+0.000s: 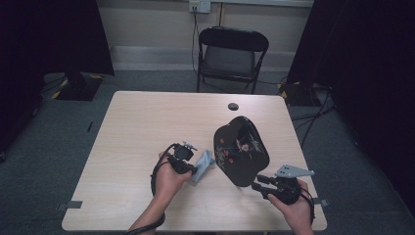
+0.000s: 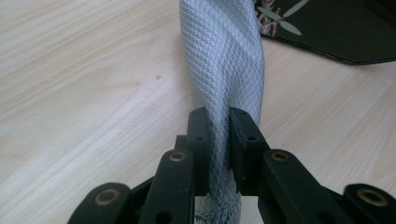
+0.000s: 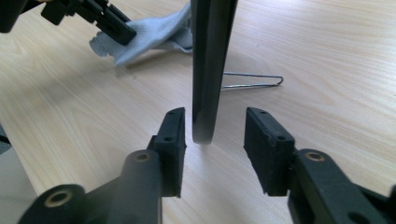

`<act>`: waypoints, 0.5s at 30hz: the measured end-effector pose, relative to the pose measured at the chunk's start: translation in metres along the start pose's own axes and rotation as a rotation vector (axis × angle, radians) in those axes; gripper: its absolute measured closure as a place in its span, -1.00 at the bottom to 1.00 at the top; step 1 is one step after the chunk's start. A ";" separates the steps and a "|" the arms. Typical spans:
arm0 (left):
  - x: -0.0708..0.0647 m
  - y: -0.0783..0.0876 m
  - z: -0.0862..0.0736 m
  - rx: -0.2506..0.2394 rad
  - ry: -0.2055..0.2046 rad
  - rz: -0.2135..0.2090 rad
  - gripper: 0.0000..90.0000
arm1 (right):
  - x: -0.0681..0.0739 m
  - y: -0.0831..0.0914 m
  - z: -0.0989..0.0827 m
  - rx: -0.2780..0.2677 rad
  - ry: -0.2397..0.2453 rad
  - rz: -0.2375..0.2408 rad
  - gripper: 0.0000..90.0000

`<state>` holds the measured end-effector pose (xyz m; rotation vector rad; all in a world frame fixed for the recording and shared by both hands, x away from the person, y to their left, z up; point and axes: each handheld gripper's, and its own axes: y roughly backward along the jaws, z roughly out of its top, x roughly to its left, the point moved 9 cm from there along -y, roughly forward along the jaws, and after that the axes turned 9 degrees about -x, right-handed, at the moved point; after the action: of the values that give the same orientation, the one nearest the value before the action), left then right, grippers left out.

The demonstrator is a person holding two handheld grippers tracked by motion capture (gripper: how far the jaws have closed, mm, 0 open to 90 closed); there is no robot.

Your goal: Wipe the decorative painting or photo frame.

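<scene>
You have a grey waffle-textured cloth [image 1: 204,164] bunched near the table's middle, just beside a black lacquered tray [image 1: 242,149] with floral decoration, tilted up.

My bench [image 1: 147,127]: pale wood top, round black cable hole [image 1: 233,106] near far edge. Black folding chair [image 1: 232,56] beyond it, facing me, against cream wall [image 1: 151,24]. Wall socket [image 1: 199,5] above chair, cord hanging down. Grey carpet floor [image 1: 44,161]. Black curtains [image 1: 49,34] at both sides. Black stand base [image 1: 76,85] on floor at left, yellow-black tape beside. Cables across floor at right. Light dim, even
</scene>
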<state>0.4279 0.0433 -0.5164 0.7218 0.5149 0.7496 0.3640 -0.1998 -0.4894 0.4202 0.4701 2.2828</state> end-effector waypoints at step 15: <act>0.041 0.020 -0.026 -0.048 0.047 0.045 0.65 | -0.017 0.012 -0.016 0.005 0.014 -0.040 -0.09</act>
<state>0.4287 0.0952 -0.5250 0.6740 0.5229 0.8200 0.3607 -0.2233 -0.5002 0.3949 0.4870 2.2480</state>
